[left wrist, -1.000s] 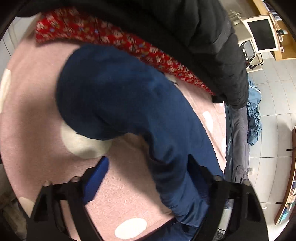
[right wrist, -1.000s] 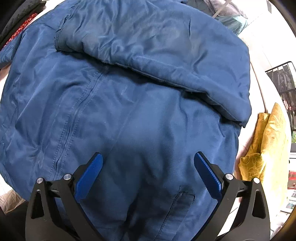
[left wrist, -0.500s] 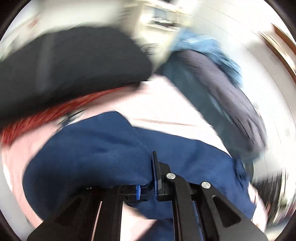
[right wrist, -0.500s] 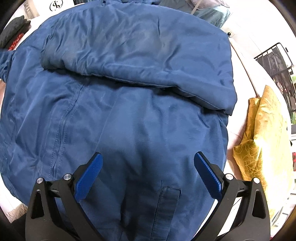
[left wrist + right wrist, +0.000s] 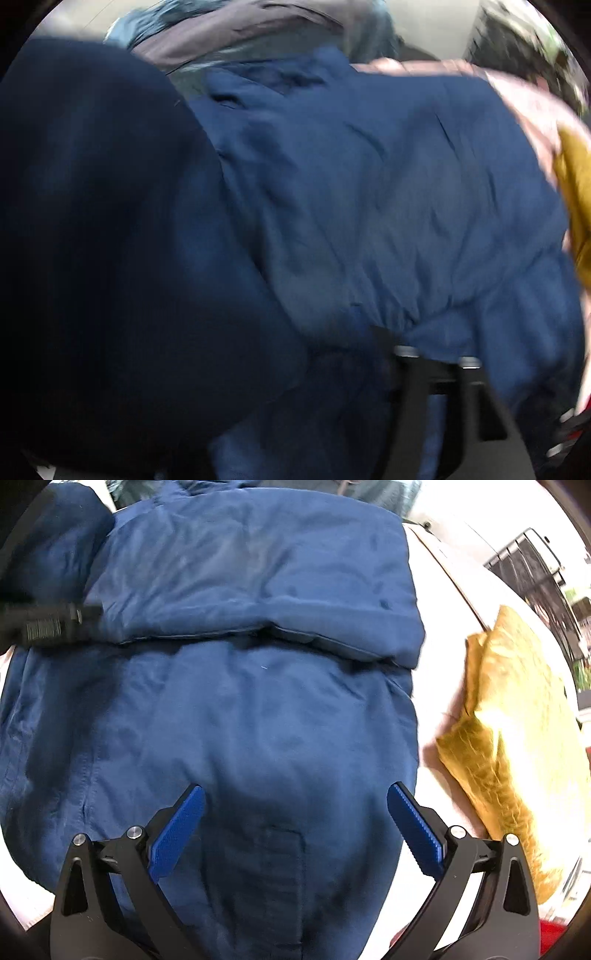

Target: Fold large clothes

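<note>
A large navy blue jacket (image 5: 258,701) lies spread on the pink bed cover, its top part folded down over the body. My right gripper (image 5: 295,823) is open and empty just above the jacket's lower part, near a pocket flap. My left gripper (image 5: 384,332) is shut on the jacket's sleeve (image 5: 110,240) and carries it over the jacket body (image 5: 406,192); the sleeve cloth hides its left finger. The left gripper also shows in the right wrist view (image 5: 51,624) at the jacket's left edge. The left wrist view is blurred.
A mustard yellow garment (image 5: 509,746) lies on the pink cover (image 5: 436,627) to the right of the jacket. Grey and light blue clothes (image 5: 258,26) are piled beyond the jacket's far edge. A black wire rack (image 5: 532,572) stands at far right.
My left gripper closed on the sleeve and swung it up and across over the jacket body. My right gripper stayed open and drew back slightly toward the hem.
</note>
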`<state>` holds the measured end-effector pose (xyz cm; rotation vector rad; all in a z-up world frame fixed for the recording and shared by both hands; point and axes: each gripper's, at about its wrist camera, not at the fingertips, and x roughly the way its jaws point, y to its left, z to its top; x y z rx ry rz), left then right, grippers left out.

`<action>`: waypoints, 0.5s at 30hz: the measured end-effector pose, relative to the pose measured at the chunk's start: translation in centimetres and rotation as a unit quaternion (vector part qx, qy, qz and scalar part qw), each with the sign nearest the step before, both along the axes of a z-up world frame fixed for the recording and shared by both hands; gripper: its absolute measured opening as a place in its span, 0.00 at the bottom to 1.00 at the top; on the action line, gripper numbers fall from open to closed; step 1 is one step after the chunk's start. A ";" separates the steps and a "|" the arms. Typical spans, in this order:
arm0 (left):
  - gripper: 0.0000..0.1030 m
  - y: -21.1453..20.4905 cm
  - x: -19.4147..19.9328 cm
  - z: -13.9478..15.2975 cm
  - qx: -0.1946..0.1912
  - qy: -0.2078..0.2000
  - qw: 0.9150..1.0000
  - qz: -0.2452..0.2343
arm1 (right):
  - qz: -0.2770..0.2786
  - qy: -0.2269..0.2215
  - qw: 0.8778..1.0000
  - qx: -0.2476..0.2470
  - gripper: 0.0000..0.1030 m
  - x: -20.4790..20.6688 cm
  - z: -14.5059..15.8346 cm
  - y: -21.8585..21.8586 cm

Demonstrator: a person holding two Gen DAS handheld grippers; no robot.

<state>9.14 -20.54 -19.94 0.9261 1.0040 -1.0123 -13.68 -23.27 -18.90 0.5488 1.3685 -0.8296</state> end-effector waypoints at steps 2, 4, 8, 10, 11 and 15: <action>0.81 0.1 -1.2 0.2 0.005 -0.018 0.999 -0.035 | -0.009 0.000 1.000 0.002 0.95 -0.9 -0.1 -0.5; 0.84 0.4 -1.8 0.9 -0.003 -0.015 0.998 -0.058 | -0.011 0.000 1.000 0.005 0.95 -1.5 -0.5 -0.8; 0.90 1.7 -2.2 3.1 -0.037 0.019 0.996 -0.080 | -0.011 -0.006 1.000 0.002 0.95 -1.4 0.1 -1.5; 0.92 2.8 -2.1 3.8 -0.055 0.033 0.995 -0.080 | -0.010 -0.012 1.000 -0.001 0.95 -1.0 0.6 -2.3; 0.93 3.3 -1.8 4.0 -0.061 0.041 0.994 -0.075 | -0.008 -0.015 1.000 -0.005 0.95 -0.7 1.0 -2.9; 0.93 6.4 0.0 3.8 -0.069 0.076 0.994 -0.022 | -0.003 -0.037 0.999 -0.010 0.95 1.1 2.5 -5.1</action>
